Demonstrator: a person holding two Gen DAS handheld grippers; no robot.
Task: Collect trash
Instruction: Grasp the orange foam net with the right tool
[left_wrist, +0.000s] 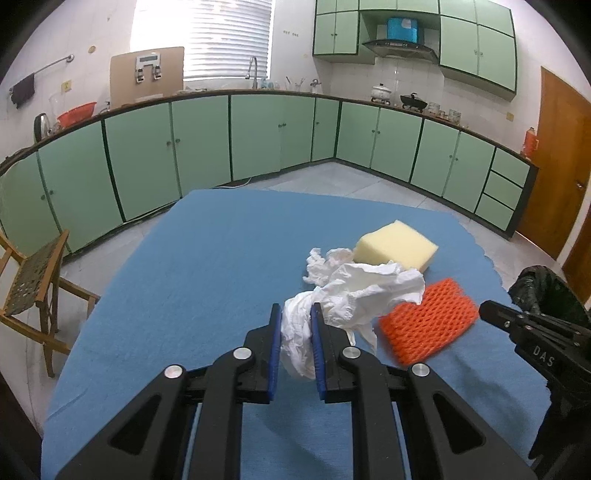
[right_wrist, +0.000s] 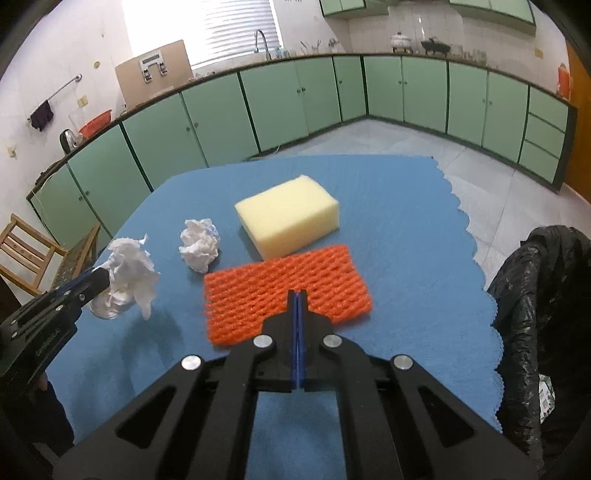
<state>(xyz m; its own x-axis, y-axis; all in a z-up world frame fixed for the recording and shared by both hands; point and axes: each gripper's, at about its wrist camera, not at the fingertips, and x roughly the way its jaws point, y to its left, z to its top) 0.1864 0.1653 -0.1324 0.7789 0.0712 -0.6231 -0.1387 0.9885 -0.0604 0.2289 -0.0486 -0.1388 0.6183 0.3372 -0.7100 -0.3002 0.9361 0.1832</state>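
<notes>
a: since the left gripper (left_wrist: 295, 314) already has the white crumpled tissue (left_wrist: 354, 295) pinched between its blue pads, what makes the carry go well?

b: keep the squeeze steady. a loose tail of tissue hangs off to the right, so lift it above the orange foam net (left_wrist: 428, 321) before swinging toward the black trash bag (right_wrist: 543, 295) at the right edge of the counter (right_wrist: 406, 229). i'd release only once it is over the bag's mouth.

a: and the right gripper (right_wrist: 297, 295)?

b: jaws pressed together with nothing between them; it hangs just over the near edge of the net, and i can't tell whether it touches.

a: what's left?

b: a second tissue ball (right_wrist: 199, 245), the yellow sponge (right_wrist: 288, 214) and the net all lie on the counter.
</notes>
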